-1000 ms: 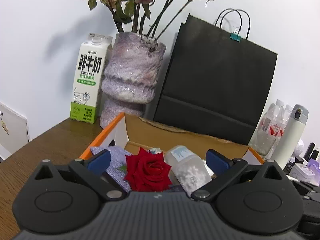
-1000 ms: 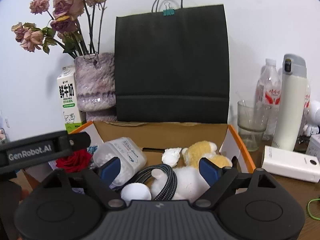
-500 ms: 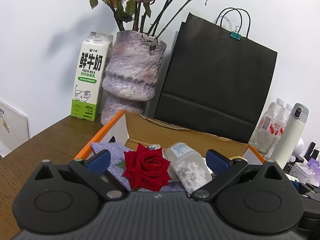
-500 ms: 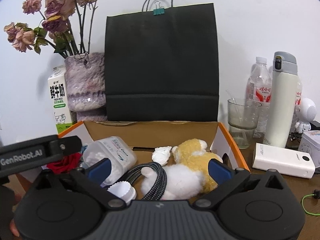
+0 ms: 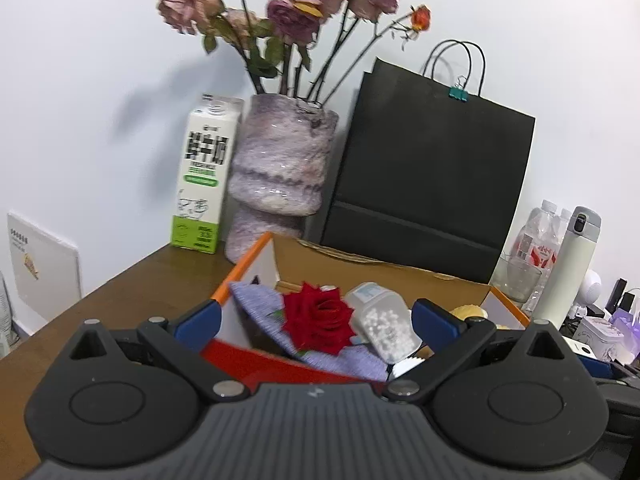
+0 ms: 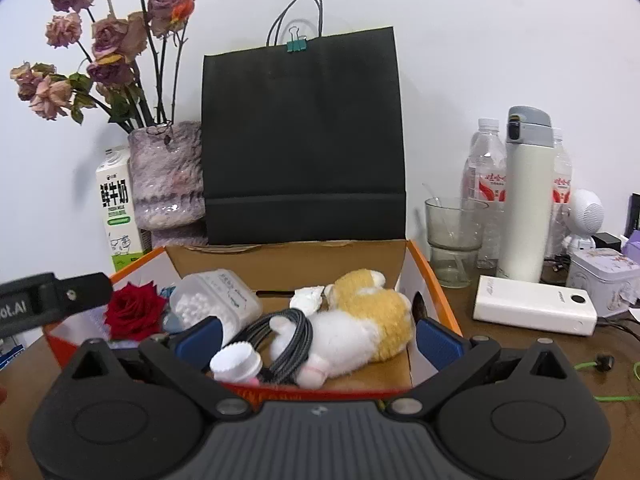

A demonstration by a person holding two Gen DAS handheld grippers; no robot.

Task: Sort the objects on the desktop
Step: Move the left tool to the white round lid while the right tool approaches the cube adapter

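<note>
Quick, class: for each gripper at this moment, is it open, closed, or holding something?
Left gripper: open, holding nothing, fingers spread over the box.
Right gripper: open, holding nothing, fingers either side of the plush toy.

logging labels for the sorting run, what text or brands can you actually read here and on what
"鲜牛奶": big dark characters on the milk carton; the small print under them is too small to read.
"ot.AI": white letters on the left gripper's black body as seen from the right wrist, cut off at the picture edge.
Red labels on the water bottles: too small to read.
Print on the cotton swab box: too small.
Grey logo on the power bank: unreadable.
</note>
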